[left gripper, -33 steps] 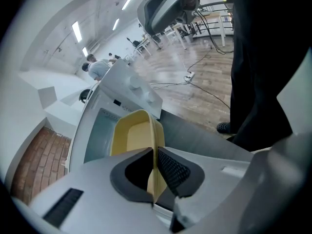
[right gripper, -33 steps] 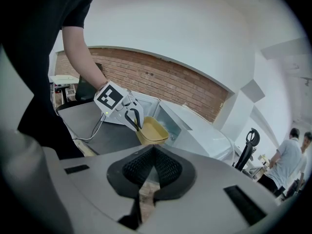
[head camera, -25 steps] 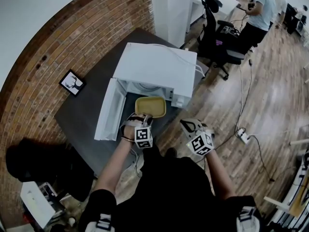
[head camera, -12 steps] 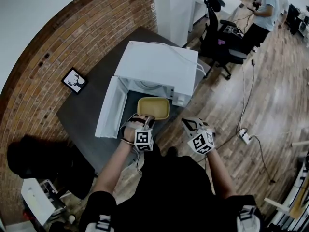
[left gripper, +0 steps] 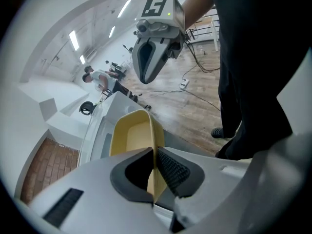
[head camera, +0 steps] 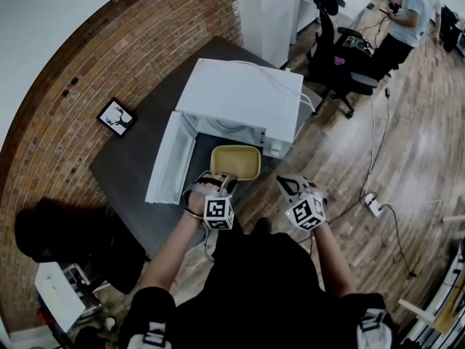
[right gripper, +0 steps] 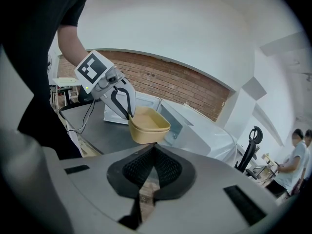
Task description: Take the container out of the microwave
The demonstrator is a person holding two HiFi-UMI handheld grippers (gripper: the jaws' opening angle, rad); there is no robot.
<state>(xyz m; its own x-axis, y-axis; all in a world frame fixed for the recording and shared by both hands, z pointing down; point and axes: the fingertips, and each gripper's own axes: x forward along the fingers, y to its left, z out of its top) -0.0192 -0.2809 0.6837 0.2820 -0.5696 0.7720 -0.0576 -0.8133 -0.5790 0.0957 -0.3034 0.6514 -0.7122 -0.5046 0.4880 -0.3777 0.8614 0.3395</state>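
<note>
The yellow container [head camera: 235,162] hangs just outside the open white microwave [head camera: 243,100], above the dark table [head camera: 134,169]. My left gripper [head camera: 221,178] is shut on the container's near wall; in the left gripper view the thin yellow wall [left gripper: 155,160] runs between the closed jaws. The container [right gripper: 148,126] also shows in the right gripper view, lifted off the table with the left gripper [right gripper: 126,112] pinching its rim. My right gripper [head camera: 285,183] is off the table's edge to the right, shut with nothing in it [right gripper: 152,168]. The microwave door [head camera: 169,158] stands open at the left.
A small framed picture [head camera: 116,117] lies on the table's far left. A black office chair [head camera: 336,31] and two people [head camera: 407,13] are at the back right. Cables and a power strip [head camera: 374,204] lie on the wooden floor. A dark bag [head camera: 51,238] sits at left.
The left gripper has drawn the yellow container slightly further out from the microwave toward me. The right gripper has hardly moved.
</note>
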